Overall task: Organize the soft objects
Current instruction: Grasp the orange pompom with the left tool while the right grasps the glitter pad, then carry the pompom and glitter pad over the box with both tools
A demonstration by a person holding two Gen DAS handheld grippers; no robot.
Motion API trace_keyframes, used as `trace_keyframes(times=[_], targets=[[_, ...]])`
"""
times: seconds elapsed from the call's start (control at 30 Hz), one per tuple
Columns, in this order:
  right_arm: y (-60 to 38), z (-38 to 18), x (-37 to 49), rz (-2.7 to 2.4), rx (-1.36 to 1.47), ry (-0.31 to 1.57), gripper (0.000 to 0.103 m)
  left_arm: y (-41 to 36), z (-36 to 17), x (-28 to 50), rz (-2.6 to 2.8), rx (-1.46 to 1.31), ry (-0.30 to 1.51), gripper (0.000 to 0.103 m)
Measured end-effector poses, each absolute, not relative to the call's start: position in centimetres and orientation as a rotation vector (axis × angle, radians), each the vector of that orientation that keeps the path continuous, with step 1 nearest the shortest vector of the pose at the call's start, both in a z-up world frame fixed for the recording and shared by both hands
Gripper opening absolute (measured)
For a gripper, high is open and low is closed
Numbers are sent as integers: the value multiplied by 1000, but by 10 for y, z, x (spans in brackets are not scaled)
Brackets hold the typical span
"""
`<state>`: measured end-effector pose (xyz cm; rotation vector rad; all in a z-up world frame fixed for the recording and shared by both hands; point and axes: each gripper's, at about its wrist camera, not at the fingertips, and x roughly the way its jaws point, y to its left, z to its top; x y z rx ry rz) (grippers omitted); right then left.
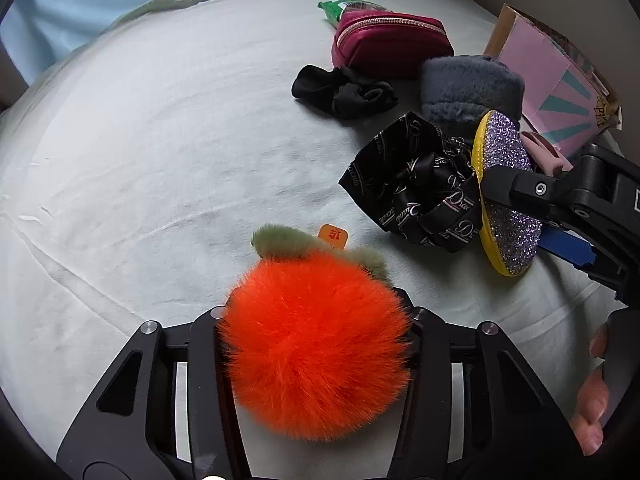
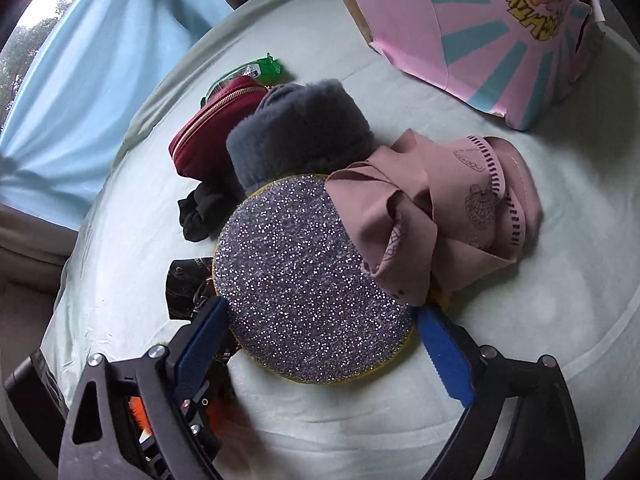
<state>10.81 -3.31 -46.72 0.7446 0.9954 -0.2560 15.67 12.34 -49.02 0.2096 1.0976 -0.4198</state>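
My left claw [image 1: 316, 360] is clenched on the fluffy orange pompom with green furry leaves [image 1: 316, 344]; its black fingers press into the fur on both sides, low over the pale green bed sheet [image 1: 140, 160]. My right claw [image 2: 320, 344] stands wide around the round purple glitter disc with a yellow rim [image 2: 304, 280]. The blue pads [image 2: 444, 356] are at its two edges, but I cannot tell if they press it already. A dusty pink printed cloth [image 2: 440, 216] lies partly on the disc. Behind it are a grey furry roll [image 2: 296, 132], a dark red zip pouch [image 2: 200, 136], a black scrunchie [image 1: 344, 90] and a green packet [image 2: 260, 70]. A black satin scrunchie with pale lettering [image 1: 412, 188] touches the disc. The pink and teal cardboard box [image 2: 472, 40] stands apart at the far side.
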Motion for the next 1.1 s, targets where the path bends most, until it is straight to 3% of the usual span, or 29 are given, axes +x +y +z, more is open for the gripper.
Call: trace_keyframes(times=[0.2,0.7,1.1], targets=[[-30,-468,118,-247,713,994,75,125,-491,158,-422,218,1090,33],[-27,-458,116,-180,653,1012,32,134,-449,144,-384,163,1048,32],[-18,-393,101,-102,559,953,31,139,-382,131,-337,126,981,32]])
